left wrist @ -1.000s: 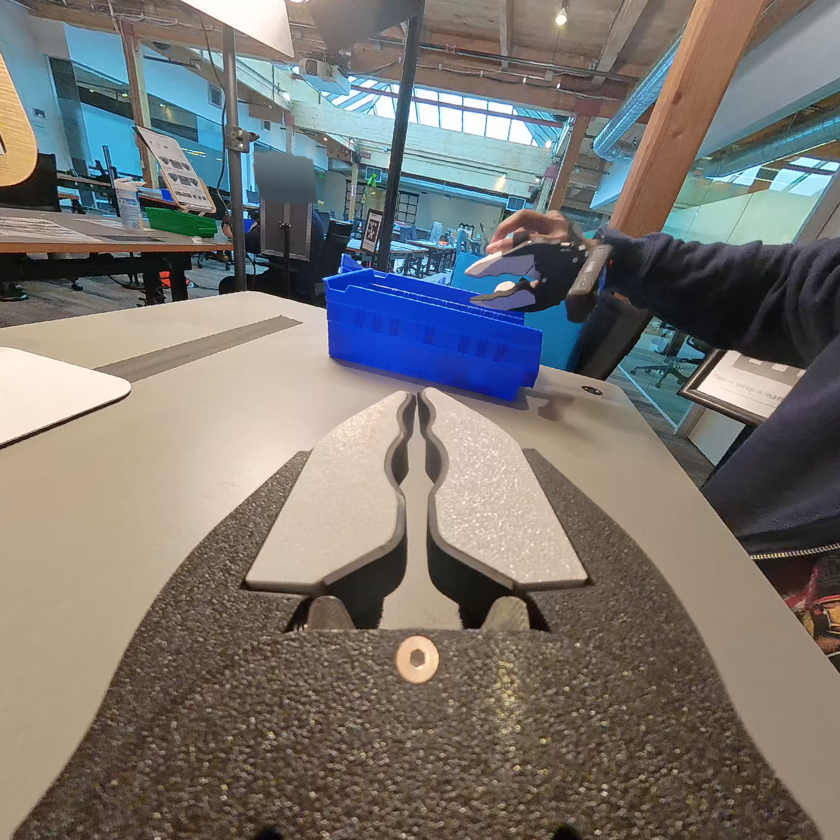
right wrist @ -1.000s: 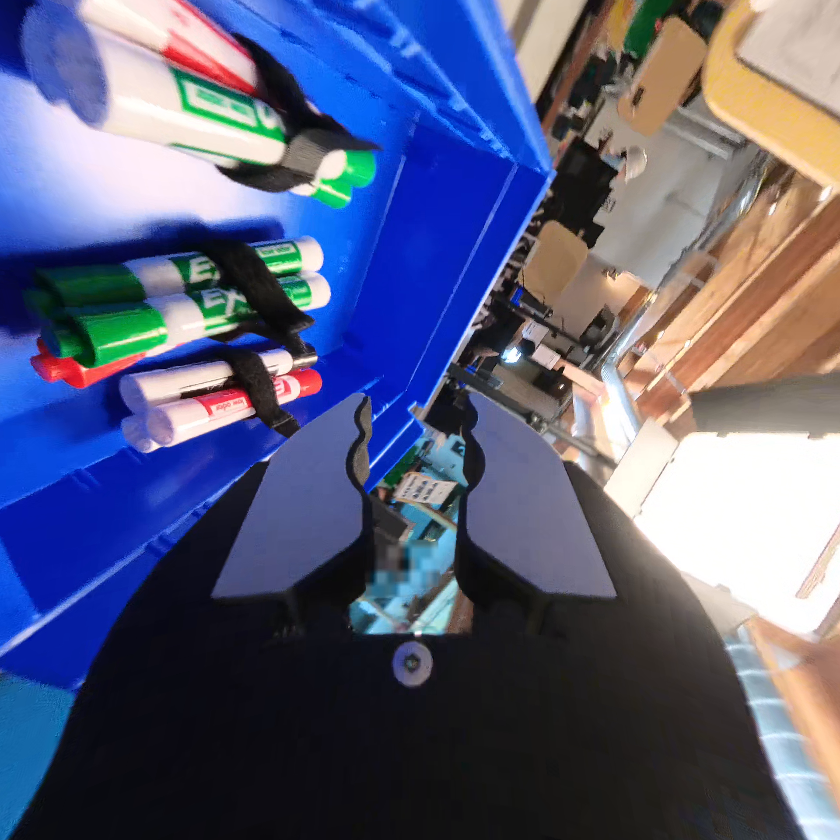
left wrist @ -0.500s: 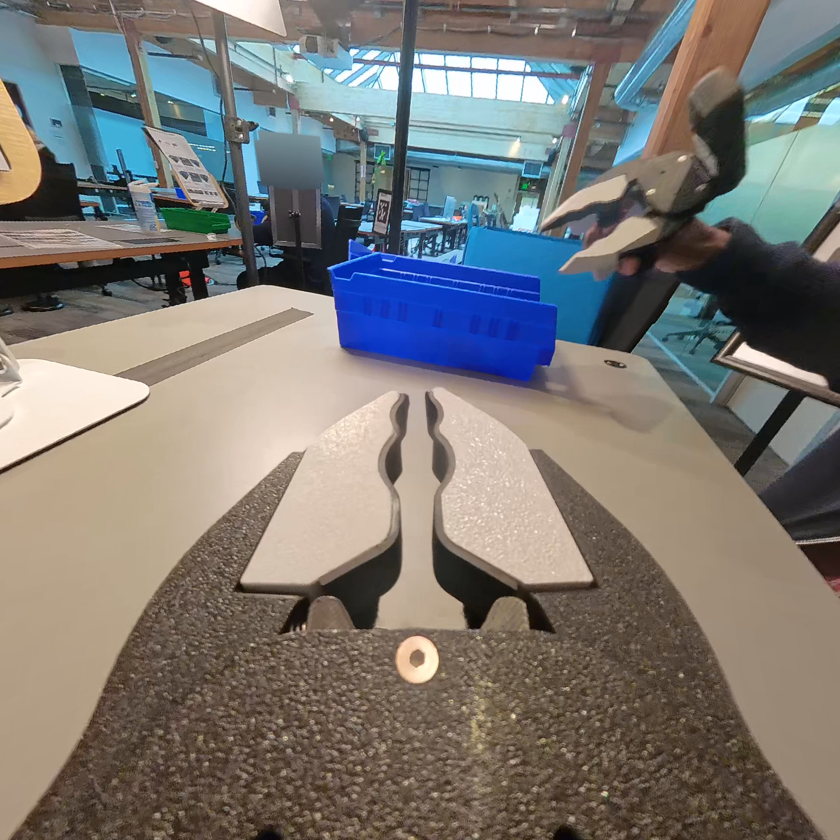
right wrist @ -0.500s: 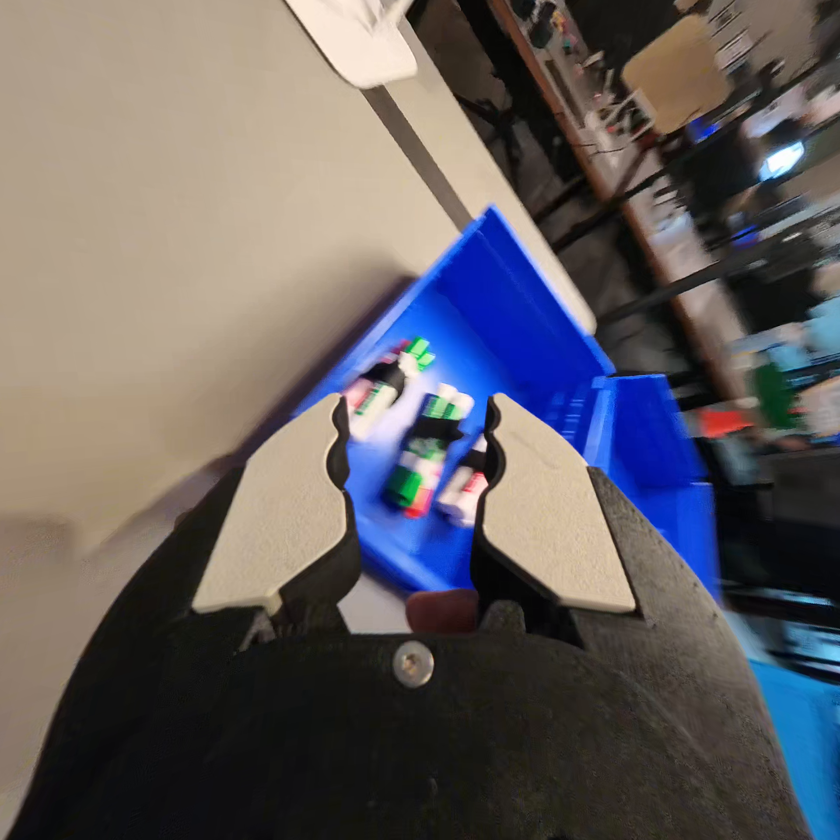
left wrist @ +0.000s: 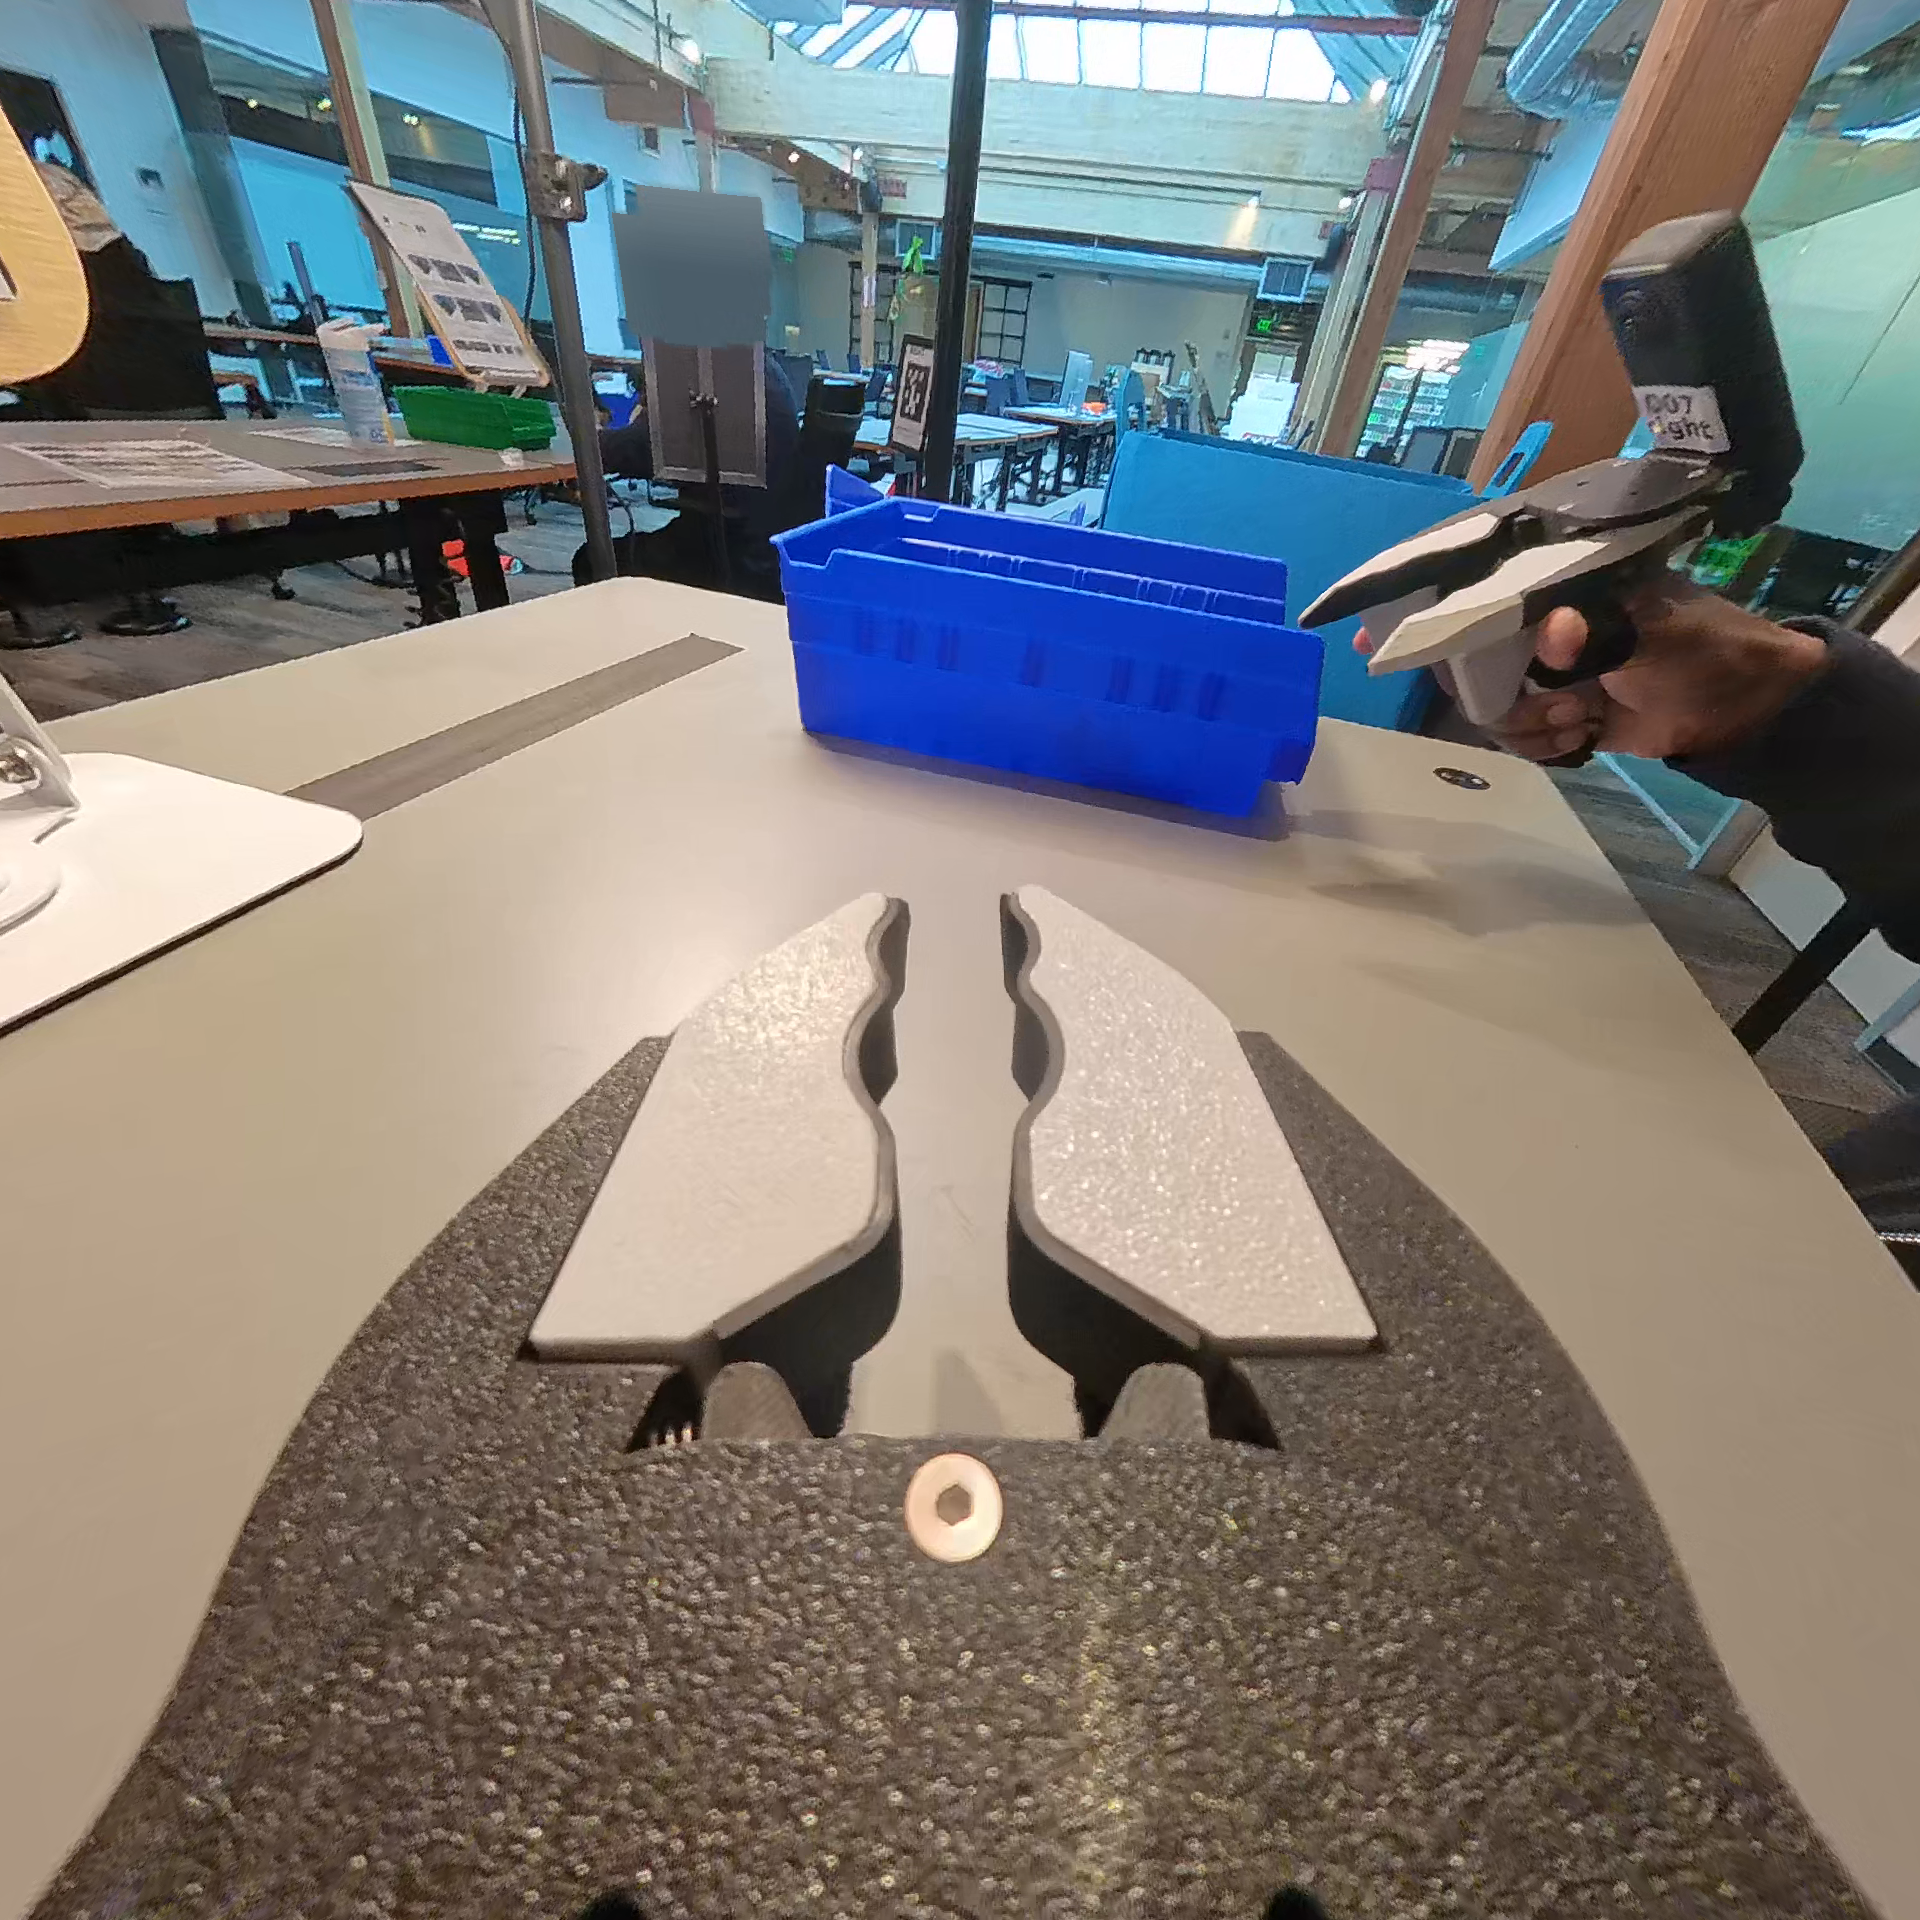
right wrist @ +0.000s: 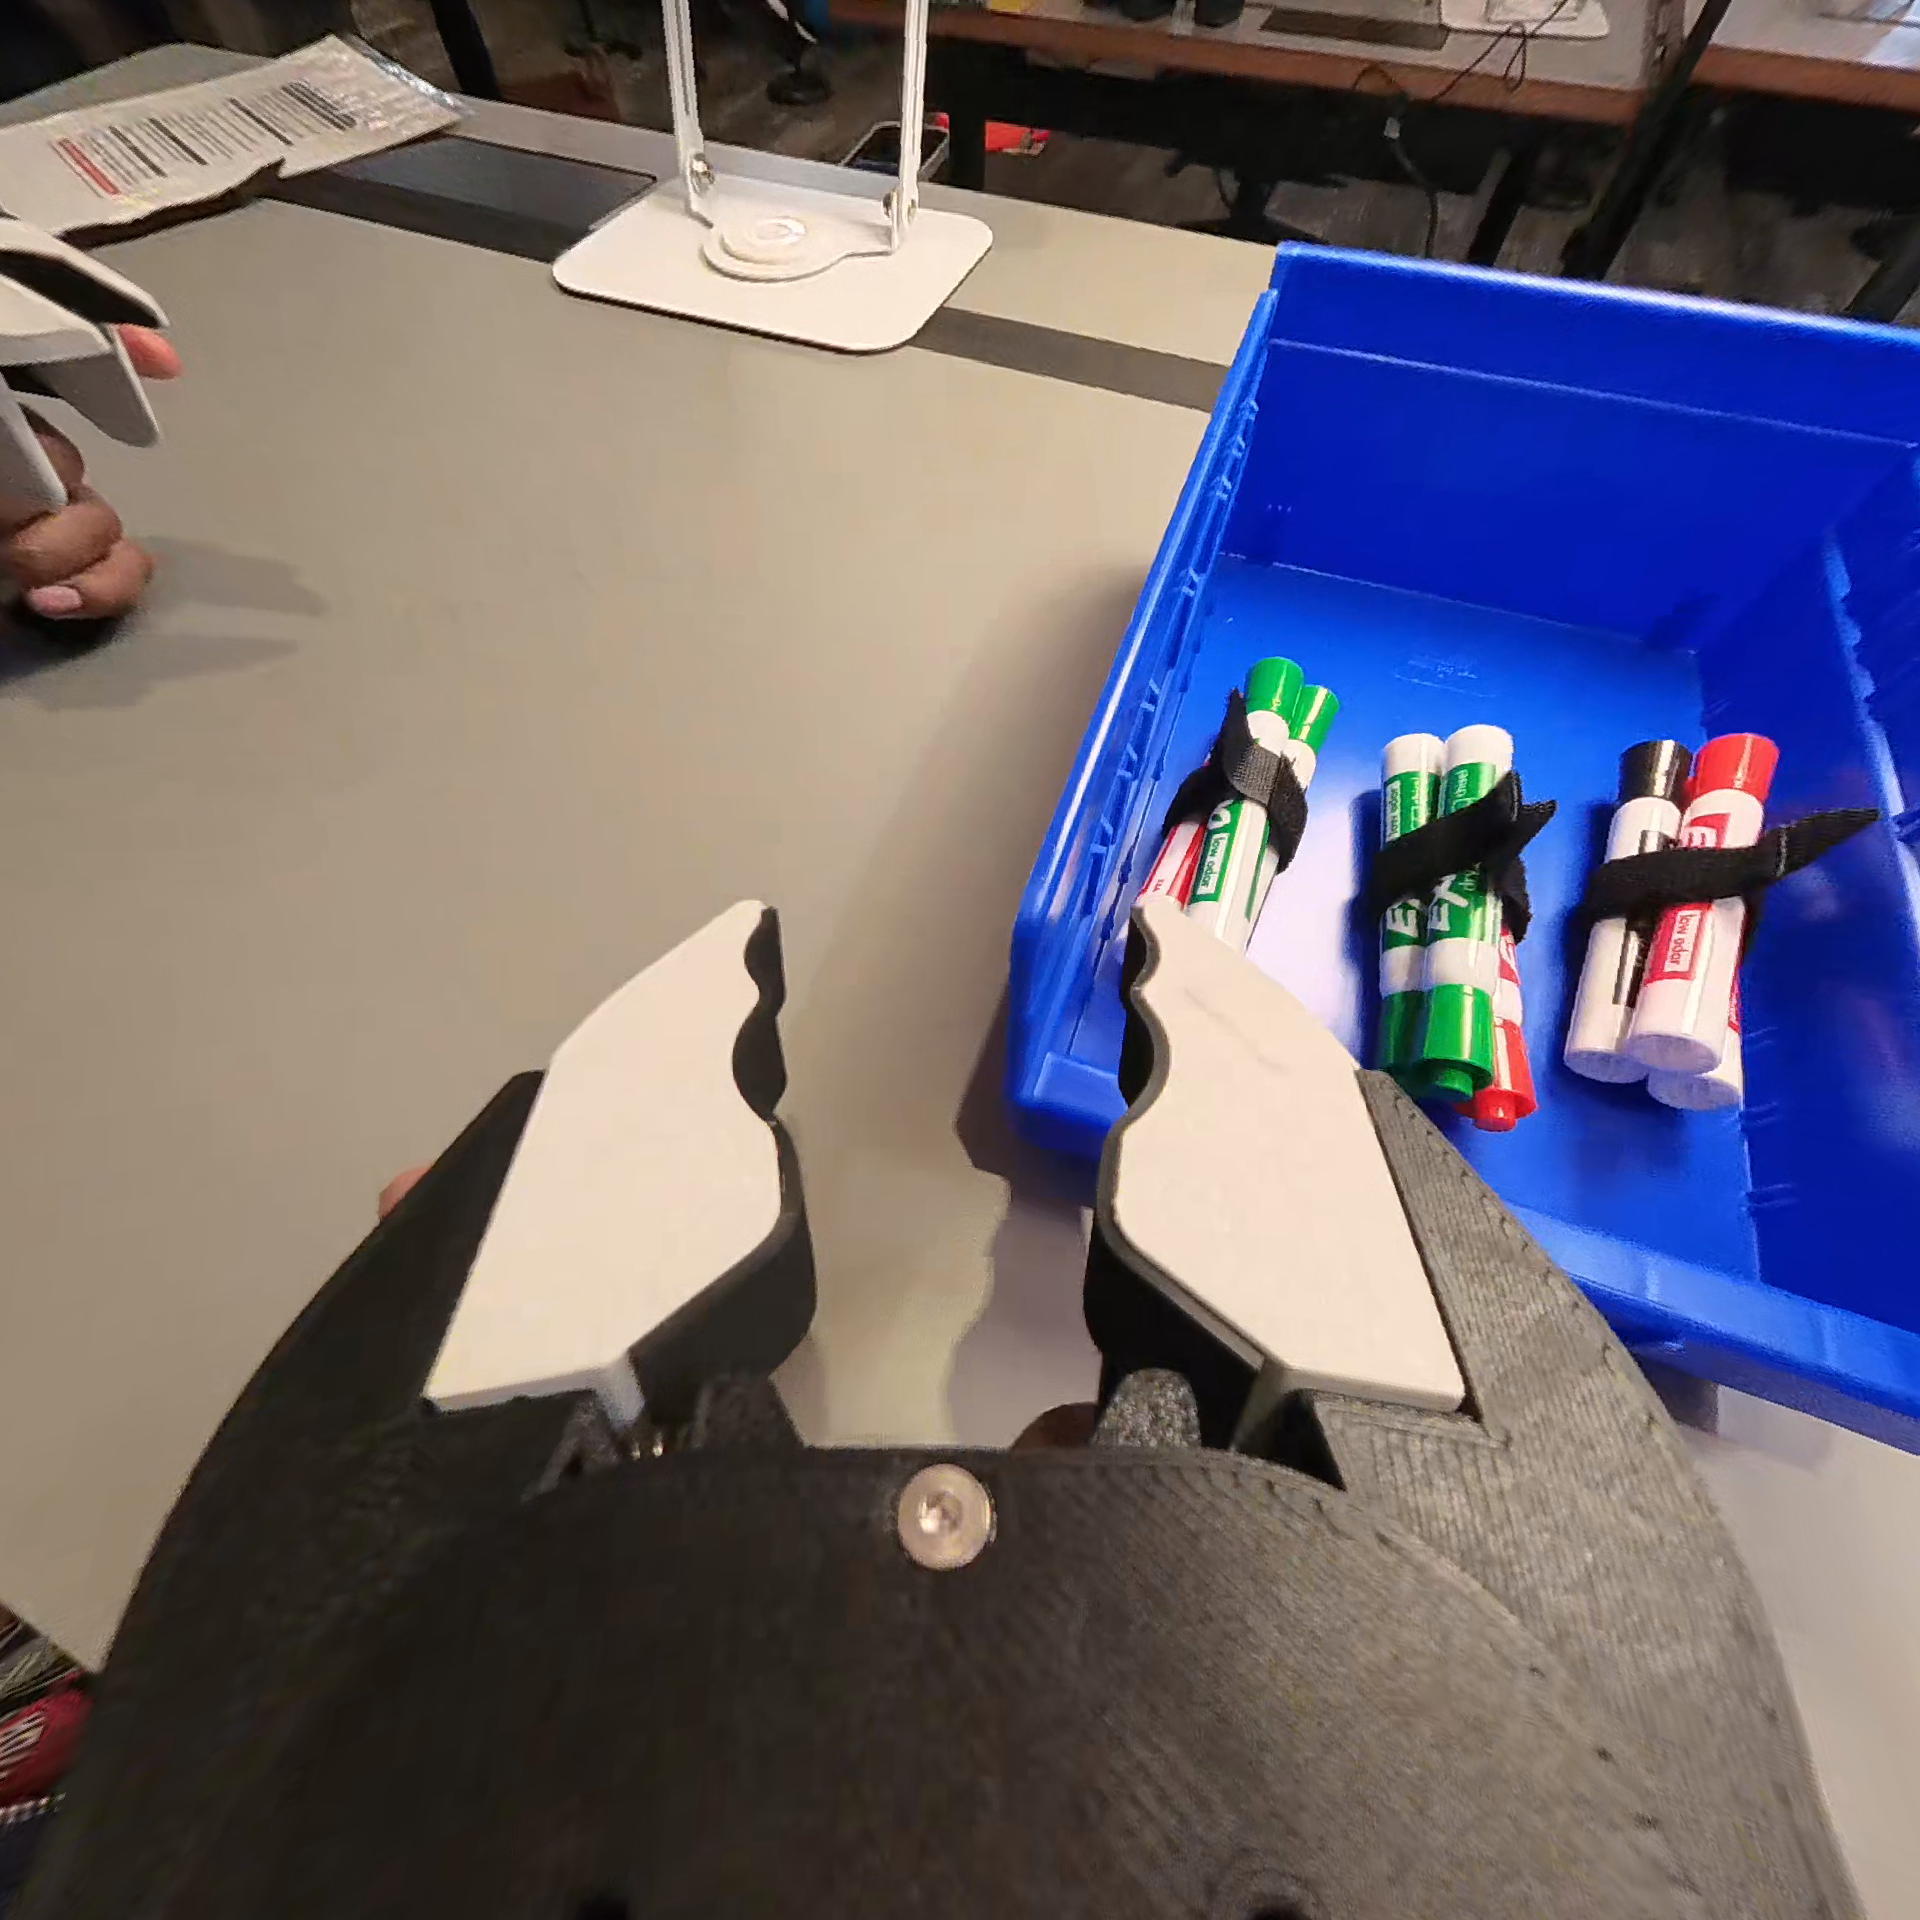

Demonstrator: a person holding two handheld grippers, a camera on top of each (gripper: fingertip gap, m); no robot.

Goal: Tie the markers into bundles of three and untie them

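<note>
Three marker bundles [right wrist: 1455, 894], each tied with a black strap [right wrist: 1455, 842], lie in the blue bin [right wrist: 1558, 416], just past the right gripper's [right wrist: 951, 935] right finger. A moment ago that gripper was tipped high over the bin; now it has swung level, fingers spread wide and empty. The left gripper [left wrist: 948, 914], low over the gray table [left wrist: 520, 935], has opened a little too. Untying looks next.

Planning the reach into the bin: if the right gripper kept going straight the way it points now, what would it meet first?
Probably bare table. The right gripper, open, aims left of the blue bin; its right finger overlaps the bin's wall, so that could clip first. Depth is unclear.
</note>
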